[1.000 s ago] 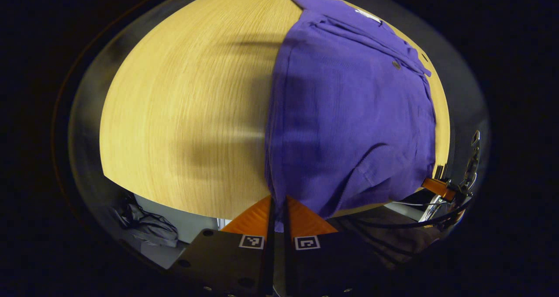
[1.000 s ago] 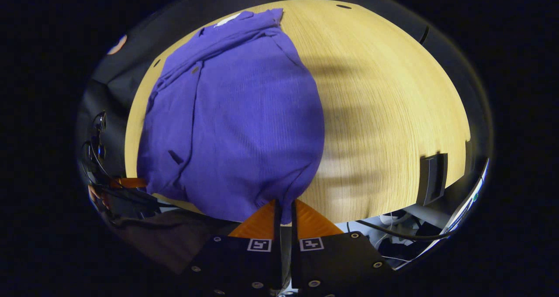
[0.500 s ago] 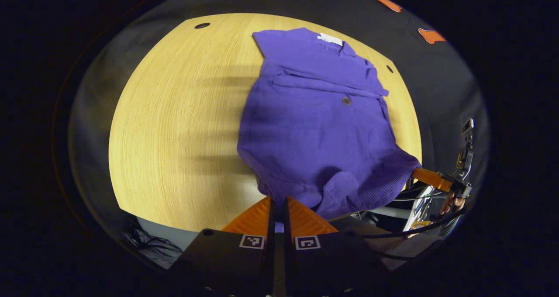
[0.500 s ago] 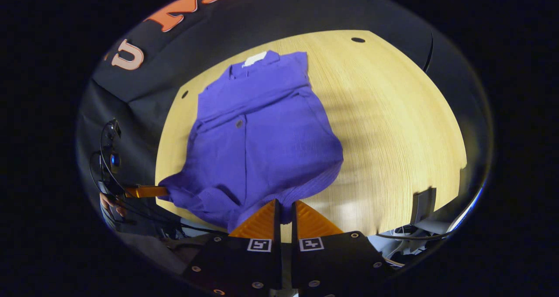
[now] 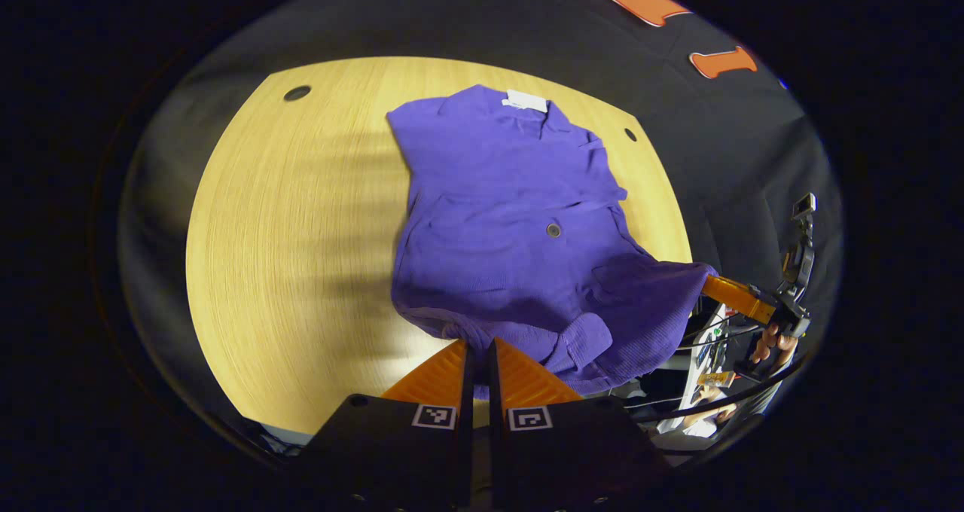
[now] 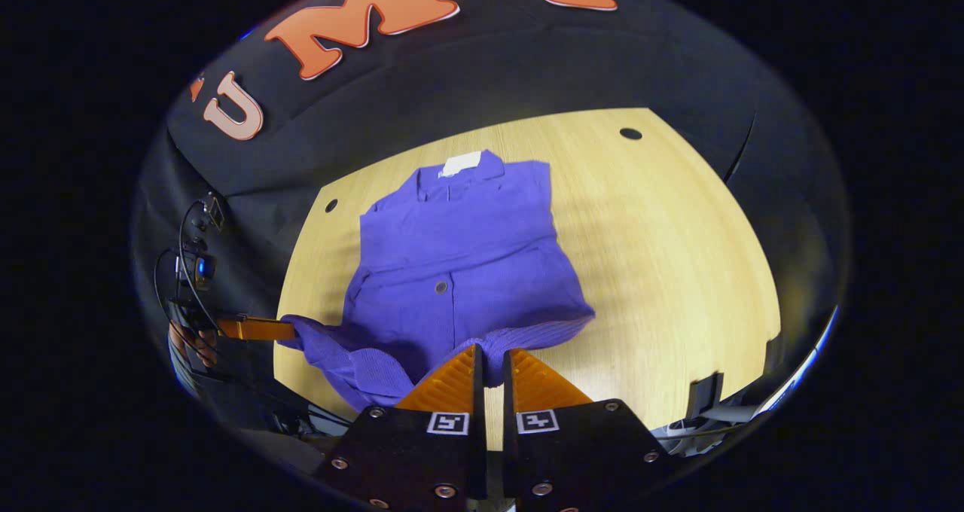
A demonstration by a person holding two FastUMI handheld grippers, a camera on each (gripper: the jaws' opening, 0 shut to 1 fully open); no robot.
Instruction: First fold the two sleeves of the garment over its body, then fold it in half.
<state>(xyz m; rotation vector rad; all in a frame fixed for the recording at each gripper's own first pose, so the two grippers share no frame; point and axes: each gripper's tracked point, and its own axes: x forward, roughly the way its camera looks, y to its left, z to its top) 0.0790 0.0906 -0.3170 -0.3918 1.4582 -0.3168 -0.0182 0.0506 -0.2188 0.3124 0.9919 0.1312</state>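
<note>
Half-fold in progress: left gripper [image 5: 477, 350] and right gripper [image 6: 489, 358] jaws each pinching the garment's [image 5: 512, 218] hem at frame bottom; next, carrying it toward the collar [image 6: 461, 167] at upper centre of the desk [image 5: 301, 218].

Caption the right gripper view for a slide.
Right hand-held gripper pinches the purple shirt's hem above the wooden table.

One purple garment [image 5: 512, 218] is lying on one wooden table [image 5: 301, 233]. Two grippers are working: the left gripper [image 5: 477, 354] and the right gripper [image 6: 489, 361]. One button [image 5: 553, 230] is showing on the garment, and one white label [image 5: 526, 101] at its far collar.
</note>
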